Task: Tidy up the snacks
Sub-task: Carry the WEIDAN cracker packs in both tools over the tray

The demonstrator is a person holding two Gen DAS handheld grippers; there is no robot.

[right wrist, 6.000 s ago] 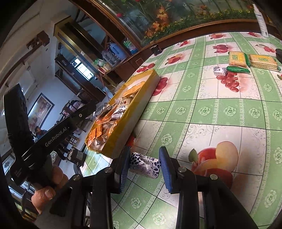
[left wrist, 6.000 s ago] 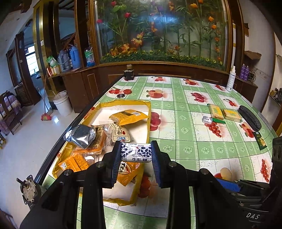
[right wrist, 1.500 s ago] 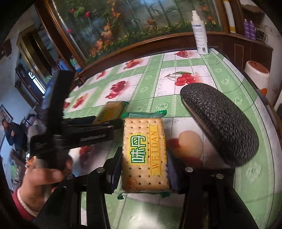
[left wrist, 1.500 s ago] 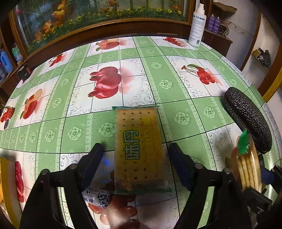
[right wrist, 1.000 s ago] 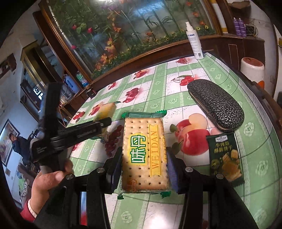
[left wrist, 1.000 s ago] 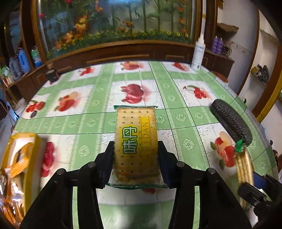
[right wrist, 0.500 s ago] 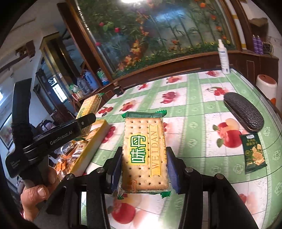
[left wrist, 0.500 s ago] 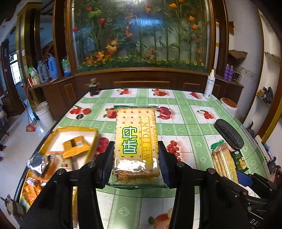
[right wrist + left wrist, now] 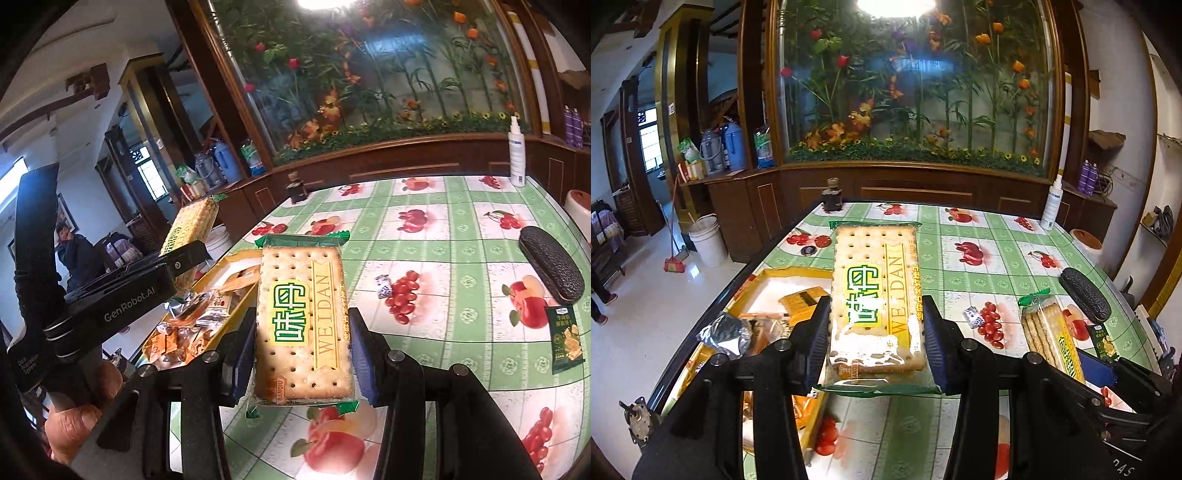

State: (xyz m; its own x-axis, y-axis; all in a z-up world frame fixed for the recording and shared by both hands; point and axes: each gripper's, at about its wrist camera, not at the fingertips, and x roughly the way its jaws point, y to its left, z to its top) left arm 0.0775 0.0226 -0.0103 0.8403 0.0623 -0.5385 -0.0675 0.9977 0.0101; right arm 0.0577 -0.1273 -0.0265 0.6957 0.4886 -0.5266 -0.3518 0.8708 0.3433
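Note:
My left gripper (image 9: 873, 339) is shut on a pack of Weidan crackers (image 9: 875, 291), held flat above the table with the label up. My right gripper (image 9: 301, 354) is shut on a second, identical cracker pack (image 9: 303, 321). Below and to the left lies a yellow tray (image 9: 790, 274) with several snack packets in it; the tray (image 9: 240, 255) also shows in the right wrist view. The left pack (image 9: 192, 225) hangs above the tray's near side. A small blue-and-white candy (image 9: 973, 316) lies on the tablecloth beside printed cherries.
A black textured case (image 9: 550, 269) and a small green snack packet (image 9: 565, 338) lie near the table's right edge. A white spray bottle (image 9: 1051, 206) and a dark bottle (image 9: 832, 195) stand at the far edge. A hand (image 9: 74, 417) holds the left gripper.
Both grippers have risen and swung left, each carrying its cracker pack. The yellow tray has come into view below the left gripper. The jaws have not changed.

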